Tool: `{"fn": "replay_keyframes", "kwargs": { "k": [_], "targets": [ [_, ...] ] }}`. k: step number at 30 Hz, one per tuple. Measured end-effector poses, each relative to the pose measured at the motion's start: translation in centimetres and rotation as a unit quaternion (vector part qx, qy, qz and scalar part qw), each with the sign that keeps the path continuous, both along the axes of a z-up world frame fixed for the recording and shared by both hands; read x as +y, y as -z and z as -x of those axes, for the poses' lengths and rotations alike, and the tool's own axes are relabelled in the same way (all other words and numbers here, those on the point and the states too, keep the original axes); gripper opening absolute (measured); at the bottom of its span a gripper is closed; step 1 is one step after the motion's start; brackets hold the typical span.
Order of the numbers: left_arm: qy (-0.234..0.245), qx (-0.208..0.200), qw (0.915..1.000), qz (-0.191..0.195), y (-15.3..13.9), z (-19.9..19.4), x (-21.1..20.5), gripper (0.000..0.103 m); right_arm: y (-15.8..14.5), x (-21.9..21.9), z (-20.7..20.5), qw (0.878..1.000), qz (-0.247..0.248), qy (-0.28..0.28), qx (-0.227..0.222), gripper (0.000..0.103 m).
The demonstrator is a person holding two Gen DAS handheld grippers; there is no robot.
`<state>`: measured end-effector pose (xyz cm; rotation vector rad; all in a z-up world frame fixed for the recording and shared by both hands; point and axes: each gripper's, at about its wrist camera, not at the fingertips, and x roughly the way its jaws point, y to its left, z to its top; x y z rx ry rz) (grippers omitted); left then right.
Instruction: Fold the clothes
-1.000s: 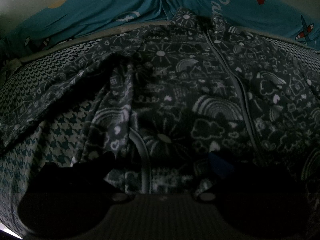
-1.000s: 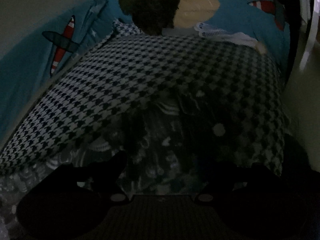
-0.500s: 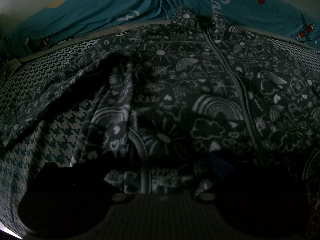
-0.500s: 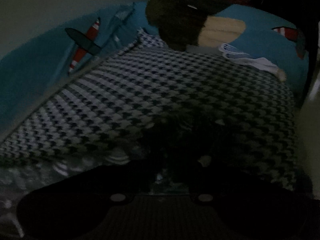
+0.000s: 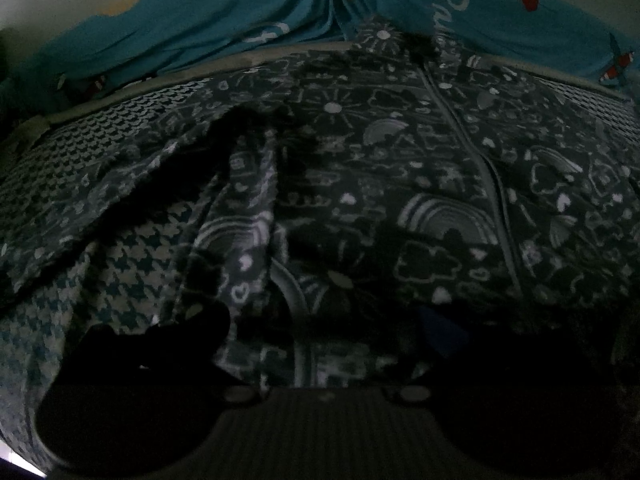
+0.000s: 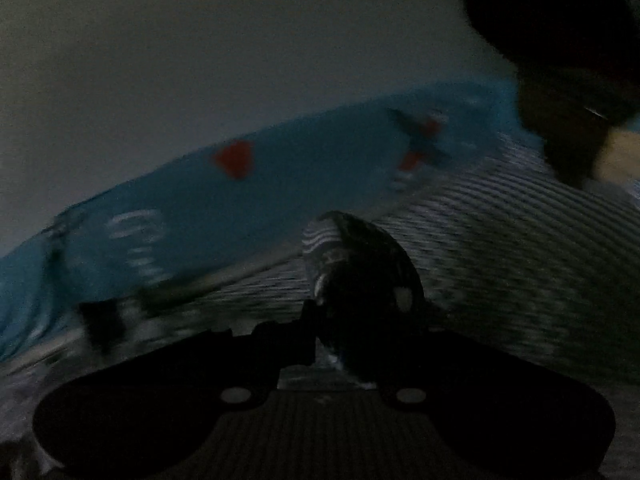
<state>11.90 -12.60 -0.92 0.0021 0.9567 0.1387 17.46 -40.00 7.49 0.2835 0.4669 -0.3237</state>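
Dim room, houndstooth bedcover under everything, teal printed sheet along the far wall. Your left claw hovers low over the doodle-print jacket, which lies spread just ahead of it, zipper running away from you; its fingers stand apart, gripping nothing. Your right claw is clamped on a bunch of that jacket's fabric, lifted off the cover, picture blurred.

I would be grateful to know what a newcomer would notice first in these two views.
The dark doodle-print jacket spread over the houndstooth cover fills the left wrist view. In the blurred right wrist view, the right tool is shut on a bunched fold of that jacket, with the turquoise bedding behind.
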Motion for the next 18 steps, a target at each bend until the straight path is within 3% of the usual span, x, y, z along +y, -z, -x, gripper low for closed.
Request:
{"fn": "replay_keyframes", "kwargs": {
  "k": [7,11,18],
  "targets": [
    [-0.029,-0.009,0.9995,-0.004,-0.5,0.0,1.3,0.103,1.1,8.1,-1.0,0.988,0.022,-0.151,-0.010,0.013],
    [-0.045,-0.014,0.9989,-0.005,-0.8,0.0,2.2,0.103,3.0,12.7,-0.7,0.970,0.051,-0.239,0.005,0.013],
    [-0.056,-0.018,0.9983,0.001,-1.0,-0.1,2.6,0.103,6.3,16.2,-0.1,0.932,0.077,-0.346,0.082,0.018]
  ]
}}
